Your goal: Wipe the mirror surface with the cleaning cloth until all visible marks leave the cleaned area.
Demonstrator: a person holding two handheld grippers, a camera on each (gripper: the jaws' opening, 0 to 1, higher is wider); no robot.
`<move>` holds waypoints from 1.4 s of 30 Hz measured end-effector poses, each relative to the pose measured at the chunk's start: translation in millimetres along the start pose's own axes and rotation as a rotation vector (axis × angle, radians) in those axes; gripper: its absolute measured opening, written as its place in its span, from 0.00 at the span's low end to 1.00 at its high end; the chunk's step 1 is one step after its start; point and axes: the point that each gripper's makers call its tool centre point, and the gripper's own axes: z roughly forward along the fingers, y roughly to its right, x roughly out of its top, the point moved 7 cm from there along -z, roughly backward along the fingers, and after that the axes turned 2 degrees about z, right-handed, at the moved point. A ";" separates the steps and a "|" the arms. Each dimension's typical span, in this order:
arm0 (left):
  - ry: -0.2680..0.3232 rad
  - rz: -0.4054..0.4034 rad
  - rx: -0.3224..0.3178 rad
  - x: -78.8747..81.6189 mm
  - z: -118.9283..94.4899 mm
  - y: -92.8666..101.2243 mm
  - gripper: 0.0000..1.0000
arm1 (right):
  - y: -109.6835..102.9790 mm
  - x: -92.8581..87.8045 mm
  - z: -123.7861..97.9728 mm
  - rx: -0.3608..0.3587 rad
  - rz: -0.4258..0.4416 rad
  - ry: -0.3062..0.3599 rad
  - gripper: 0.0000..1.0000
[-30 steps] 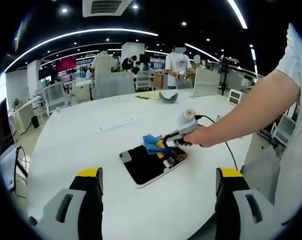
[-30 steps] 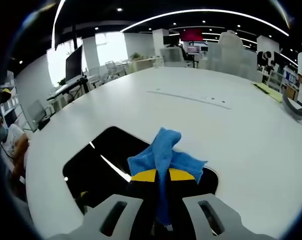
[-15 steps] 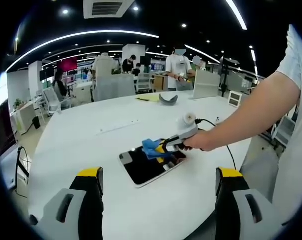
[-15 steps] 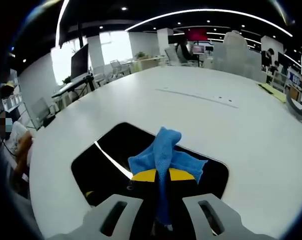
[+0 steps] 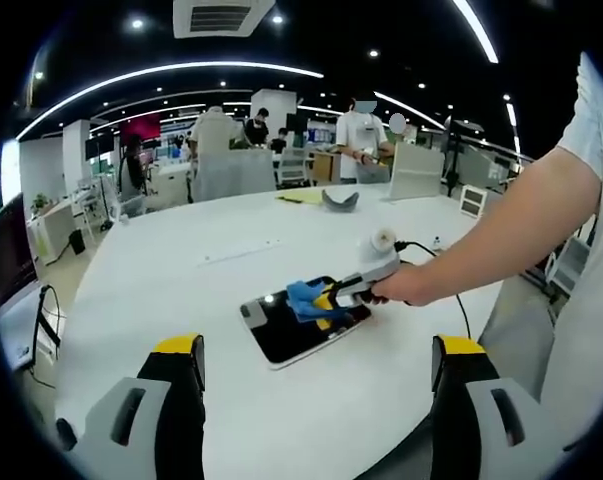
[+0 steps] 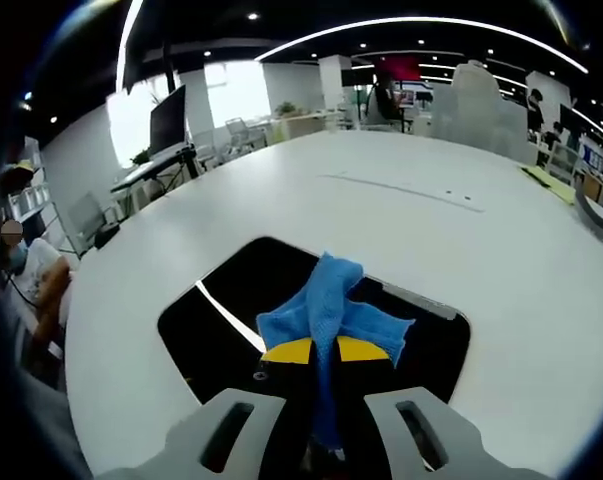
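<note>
Up close in the right gripper view, the right gripper [image 6: 321,352] has its yellow-tipped jaws pressed together on a bunched blue cleaning cloth [image 6: 331,305], which spills out ahead of the jaw tips in a crumpled fan. Under the cloth lies the mirror [image 6: 241,310], a dark rounded rectangle lying flat on the white table [image 6: 461,240]; its surface reflects a bright ceiling light as a thin white streak to the left of the cloth. Whether any marks are on the glass cannot be made out.

From the left gripper view, the same right gripper [image 5: 353,287] comes in from the right, held by a person's hand [image 5: 401,287] with a bare forearm reaching back to a white sleeve. A black cable trails from it across the table. The cloth [image 5: 303,297] sits over the far, upper part of the mirror [image 5: 286,335], whose light frame edge shows along its near side. The left gripper [image 5: 316,385] hangs well back from the mirror with its jaws spread wide apart, gripping nothing.

Farther along the table [image 5: 181,280] rests a grey curved object [image 5: 337,198] beside some yellow paper. Beyond the table stand people, desks and chairs of an open office.
</note>
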 end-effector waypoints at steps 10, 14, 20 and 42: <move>0.012 0.011 -0.003 2.6 -9.2 8.3 0.95 | -14.6 -9.9 -11.4 0.006 -0.008 -0.010 0.02; 0.016 0.019 -0.001 1.8 -17.4 11.1 0.95 | -19.8 -14.0 -15.5 0.004 -0.006 -0.011 0.02; 0.013 0.024 0.005 -3.1 -29.3 15.6 0.95 | -28.9 -20.5 -22.0 -0.004 0.000 -0.017 0.02; 0.031 0.033 0.011 -13.4 -62.4 23.3 0.95 | -52.2 -36.3 -40.4 -0.032 0.003 -0.026 0.02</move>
